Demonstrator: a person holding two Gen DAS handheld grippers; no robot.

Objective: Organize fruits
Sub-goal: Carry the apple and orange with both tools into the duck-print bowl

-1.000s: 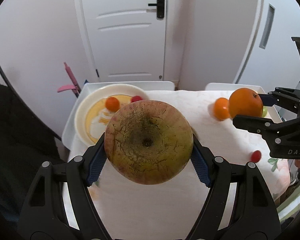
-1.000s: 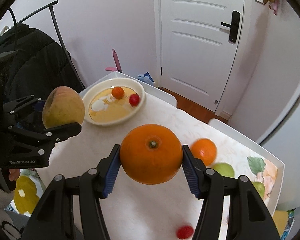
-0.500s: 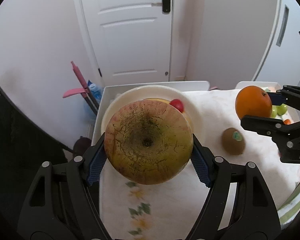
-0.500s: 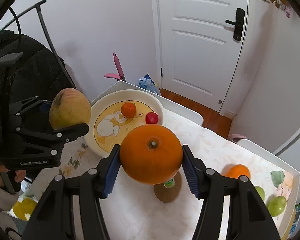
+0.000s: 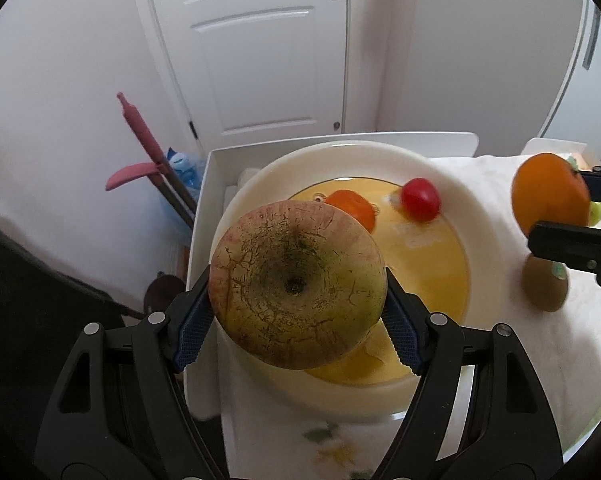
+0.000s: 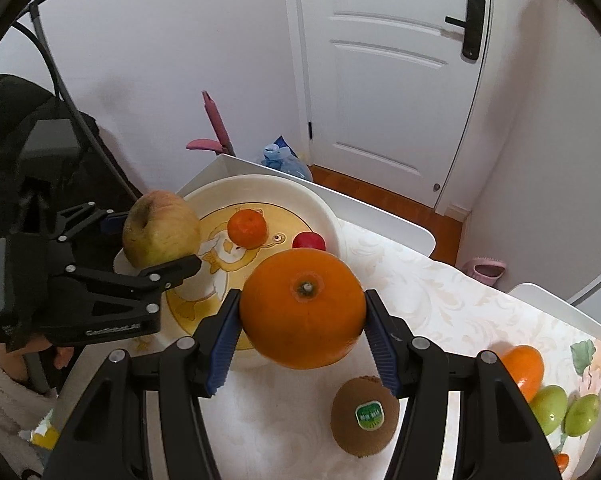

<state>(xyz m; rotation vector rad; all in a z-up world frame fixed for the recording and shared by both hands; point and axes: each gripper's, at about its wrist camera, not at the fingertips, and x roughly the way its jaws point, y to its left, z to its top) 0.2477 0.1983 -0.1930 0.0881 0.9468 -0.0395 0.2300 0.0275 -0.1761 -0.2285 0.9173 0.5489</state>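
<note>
Left gripper (image 5: 298, 316): clamping the apple (image 5: 298, 292) between both blue pads, filling the lower centre of the left wrist frame; not opening at all.
Right gripper (image 6: 302, 332): gripping the orange (image 6: 302, 308) the same way, sitting at centre of the right wrist frame, stem end facing the camera.
Apple position: hanging over the near-left rim of the plate (image 6: 328, 216), seen at left of the right wrist frame – apparently above the plate and not touching it.
Orange position: hovering just before the plate's near-right edge, more over the tablecloth (image 6: 440, 300) than over the dish.
Key relation: lying straight ahead of both grippers and below the held fruit, the plate – the left one looking nearer, already overlapping the rim.
Apple look: yellow-green with a reddish blush, brown cracked russet lines spreading from the hollow; round, so no long axis to mind.
Orange look: bright, smooth, clearly larger than the mandarin (image 6: 247, 229) already resting in the plate beside a small red fruit (image 6: 308, 241).
Waiting on the cloth: kiwi (image 6: 364, 416) with a green sticker at lower right, another mandarin (image 6: 522, 366) and green fruits (image 6: 564, 410) near the right edge.
Likely next: lowering the apple into the free yellow part of the plate, probably before the orange.
</note>
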